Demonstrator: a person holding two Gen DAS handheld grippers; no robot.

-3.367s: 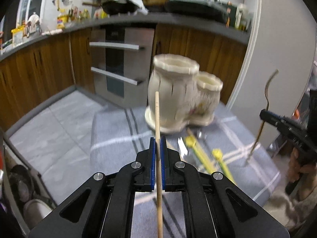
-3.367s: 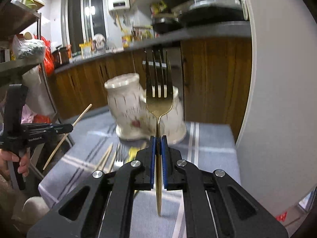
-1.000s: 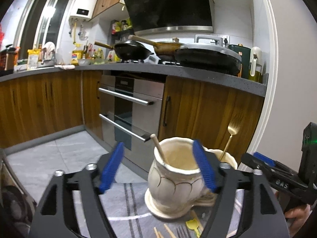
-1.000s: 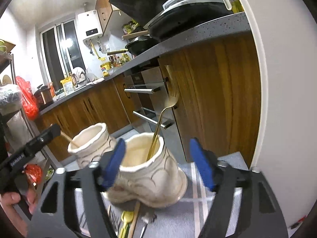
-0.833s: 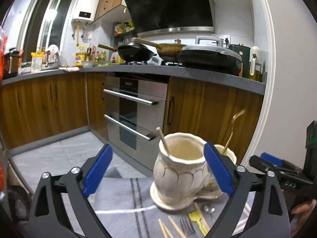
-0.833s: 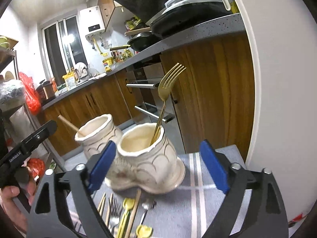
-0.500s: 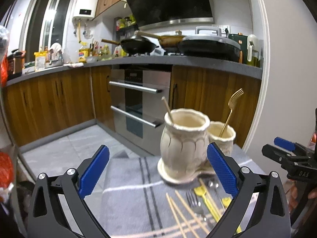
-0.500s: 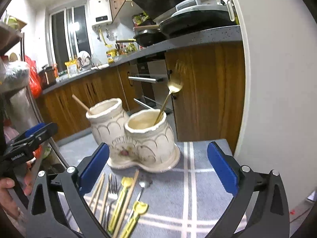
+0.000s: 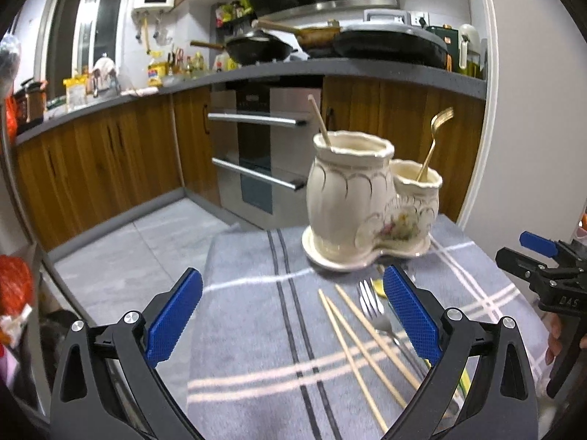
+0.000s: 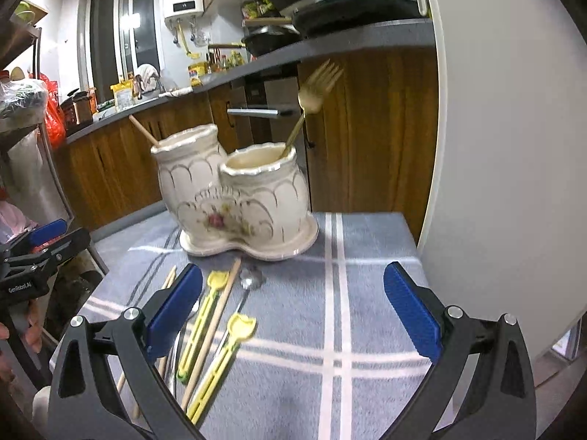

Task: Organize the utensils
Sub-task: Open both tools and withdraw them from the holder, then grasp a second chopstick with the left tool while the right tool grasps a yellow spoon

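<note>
A cream double-pot utensil holder (image 9: 370,198) (image 10: 238,198) stands at the far end of a grey striped cloth. Its taller pot holds one wooden chopstick (image 9: 318,119) (image 10: 143,131), its shorter pot a gold fork (image 9: 433,139) (image 10: 312,99). On the cloth in front lie loose chopsticks (image 9: 352,344), a silver fork (image 9: 374,310), yellow-handled utensils (image 10: 205,315) and a small spoon (image 10: 249,282). My left gripper (image 9: 291,315) stands wide open and empty, short of the holder. My right gripper (image 10: 293,311) is equally wide open and empty above the cloth.
The small table's cloth (image 9: 256,330) ends at the left and far edges, with tiled floor (image 9: 139,253) beyond. Wooden cabinets and an oven (image 9: 256,154) stand behind. A white wall (image 10: 506,146) closes the right side. A person's hand (image 10: 22,326) holds the other gripper's handle.
Both grippers let go of a chopstick and the gold fork, now standing in the pots, opened wide and drew back and down from the holder, so the loose utensils came into view.
</note>
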